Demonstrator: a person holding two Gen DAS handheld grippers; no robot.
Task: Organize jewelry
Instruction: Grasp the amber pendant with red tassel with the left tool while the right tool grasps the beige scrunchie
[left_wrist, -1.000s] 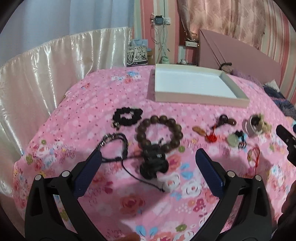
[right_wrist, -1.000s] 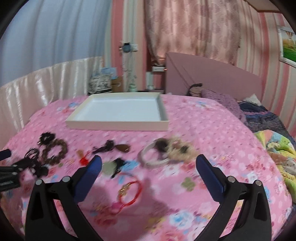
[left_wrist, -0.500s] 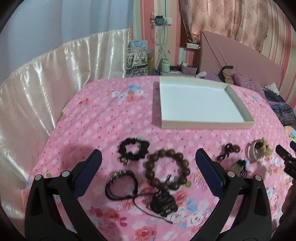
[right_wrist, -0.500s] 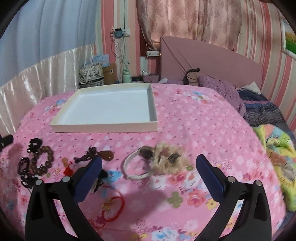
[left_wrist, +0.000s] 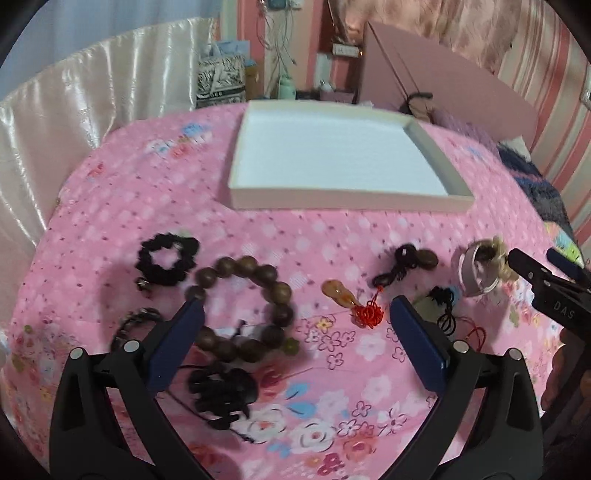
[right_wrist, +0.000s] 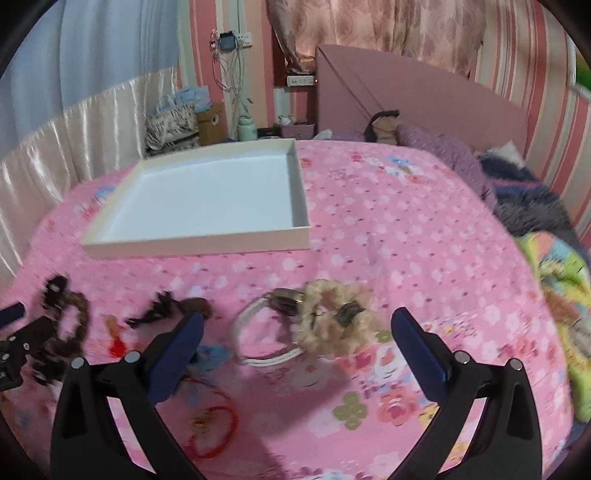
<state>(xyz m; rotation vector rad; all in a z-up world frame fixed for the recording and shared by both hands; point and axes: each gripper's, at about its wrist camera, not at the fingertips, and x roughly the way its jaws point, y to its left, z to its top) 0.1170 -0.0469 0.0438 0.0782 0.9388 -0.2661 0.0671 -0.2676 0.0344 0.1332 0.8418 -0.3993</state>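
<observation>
Both grippers lowered toward jewelry | left gripper (left_wrist: 295, 341) fingers wide | right gripper (right_wrist: 297, 343) fingers wide

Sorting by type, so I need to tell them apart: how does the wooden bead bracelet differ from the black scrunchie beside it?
The wooden bead bracelet is brown, made of large round beads; the black scrunchie is soft ruffled fabric. The bracelet forms the wider ring and lies nearer the left gripper; the scrunchie lies farther off. Both lie flat on the pink floral bedspread, outside the white tray.
</observation>
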